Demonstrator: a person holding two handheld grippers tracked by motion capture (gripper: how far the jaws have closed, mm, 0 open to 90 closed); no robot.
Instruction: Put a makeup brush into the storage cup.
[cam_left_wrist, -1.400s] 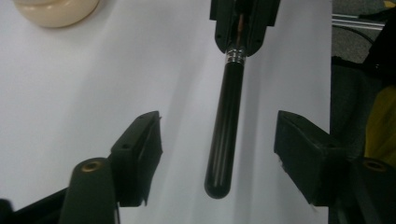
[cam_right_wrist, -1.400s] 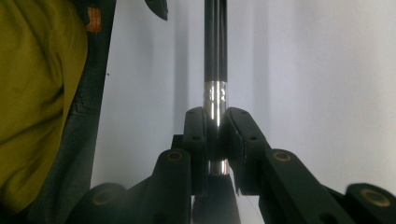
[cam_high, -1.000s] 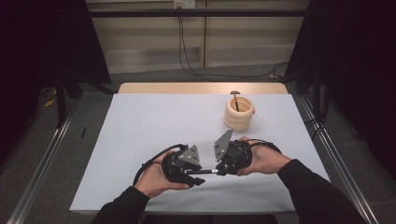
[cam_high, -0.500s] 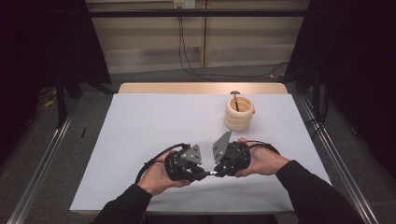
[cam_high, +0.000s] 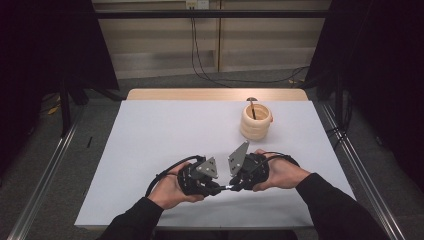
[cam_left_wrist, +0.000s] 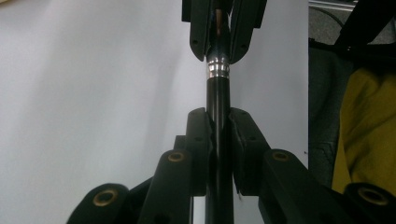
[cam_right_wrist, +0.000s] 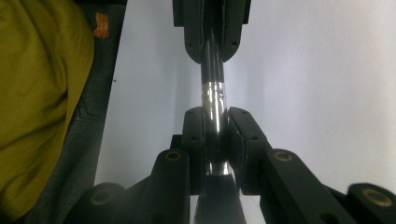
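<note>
At the front middle of the table my two grippers meet tip to tip. A slim black rod (cam_left_wrist: 218, 88) with a silver band runs between them like a pen. My left gripper (cam_left_wrist: 218, 116) has just been closing, and its pads now press on the black end of the rod. My right gripper (cam_right_wrist: 215, 114) is shut on the rod (cam_right_wrist: 212, 93) by the silver band. In the high view the left gripper (cam_high: 219, 189) and right gripper (cam_high: 232, 187) face each other, with the rod (cam_high: 225, 188) a short dark link between them.
A pale wooden pot (cam_high: 255, 122) stands at the back right with a dark utensil (cam_high: 252, 102) upright in it. The white table top (cam_high: 150, 140) ends just behind my hands at the near edge. A yellow garment (cam_right_wrist: 37, 93) lies close by the near side.
Both hands keep their place at the front of the table. The left gripper looks slightly more drawn in around the rod than a second ago.
</note>
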